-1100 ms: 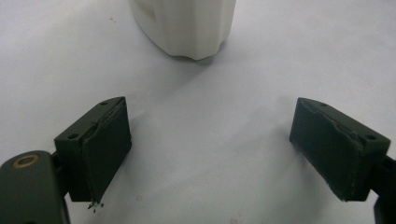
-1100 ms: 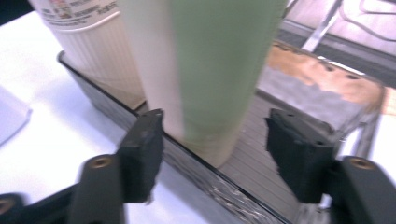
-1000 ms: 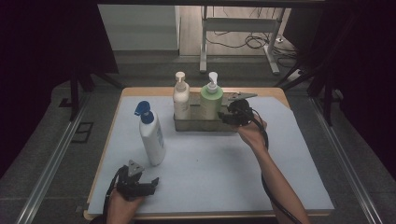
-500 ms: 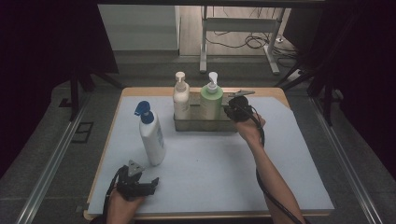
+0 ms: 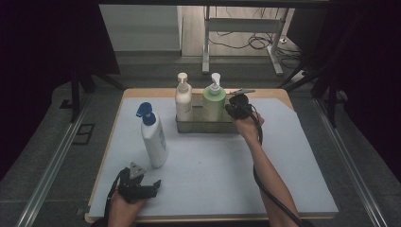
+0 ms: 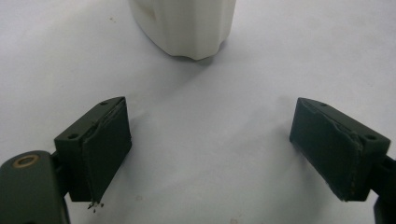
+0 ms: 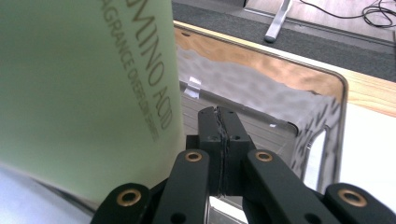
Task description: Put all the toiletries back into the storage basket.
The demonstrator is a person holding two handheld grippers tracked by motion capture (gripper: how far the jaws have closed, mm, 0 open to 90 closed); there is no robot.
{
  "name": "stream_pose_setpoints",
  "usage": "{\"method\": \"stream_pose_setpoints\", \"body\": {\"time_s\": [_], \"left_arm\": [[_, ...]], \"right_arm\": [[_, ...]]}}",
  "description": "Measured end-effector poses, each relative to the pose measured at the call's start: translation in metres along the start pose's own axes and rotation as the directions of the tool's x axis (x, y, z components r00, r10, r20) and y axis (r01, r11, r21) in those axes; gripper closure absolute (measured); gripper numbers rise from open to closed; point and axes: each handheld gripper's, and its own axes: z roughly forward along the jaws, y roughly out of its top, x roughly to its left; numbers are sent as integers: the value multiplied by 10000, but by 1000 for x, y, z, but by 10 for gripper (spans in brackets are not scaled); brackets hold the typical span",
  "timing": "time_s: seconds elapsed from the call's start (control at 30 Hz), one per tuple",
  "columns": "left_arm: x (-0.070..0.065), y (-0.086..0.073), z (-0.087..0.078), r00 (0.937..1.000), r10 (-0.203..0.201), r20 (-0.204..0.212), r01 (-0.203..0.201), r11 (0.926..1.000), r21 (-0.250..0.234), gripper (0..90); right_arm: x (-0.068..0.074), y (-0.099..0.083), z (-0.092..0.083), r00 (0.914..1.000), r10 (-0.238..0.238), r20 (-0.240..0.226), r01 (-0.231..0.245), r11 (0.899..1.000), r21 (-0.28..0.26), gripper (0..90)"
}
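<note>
From above we see our right tongs (image 5: 235,108) beside the green pump bottle (image 5: 213,101) in the metal tray (image 5: 206,126); their own view shows the pads pressed together, empty. Our left tongs (image 6: 224,154) gape wide.

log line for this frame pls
right gripper: shut, empty, just closed, at metal tray beside green bottle | left gripper: open, empty, near white bottle

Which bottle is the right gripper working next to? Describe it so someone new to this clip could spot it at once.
On the white-covered table, find the metal tray at the far edge, which holds two pump bottles. The one meant is the pale green bottle, at the right of the pair, with the right gripper shut and empty beside it. Its neighbour, the cream bottle, is slimmer, and the white bottle with a blue pump stands outside the tray.
</note>
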Motion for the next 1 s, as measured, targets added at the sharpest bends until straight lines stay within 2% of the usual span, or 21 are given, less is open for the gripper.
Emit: {"method": "stream_pose_setpoints", "body": {"time_s": [0.2, 0.6, 1.0], "left_arm": [[0, 0, 0, 10000, -1, 1, 1, 10000, 0, 123], [0, 0, 0, 10000, -1, 8, 1, 10000, 4, 123], [0, 0, 0, 10000, -4, 2, 4, 10000, 4, 123]], "right_arm": [[5, 1, 9, 10000, -20, -27, 20, 10000, 79, 897], [7, 0, 12, 9996, 63, -285, -58, 9999, 159, 897], [16, -1, 16, 9985, -101, -533, 115, 9996, 261, 896]]}}
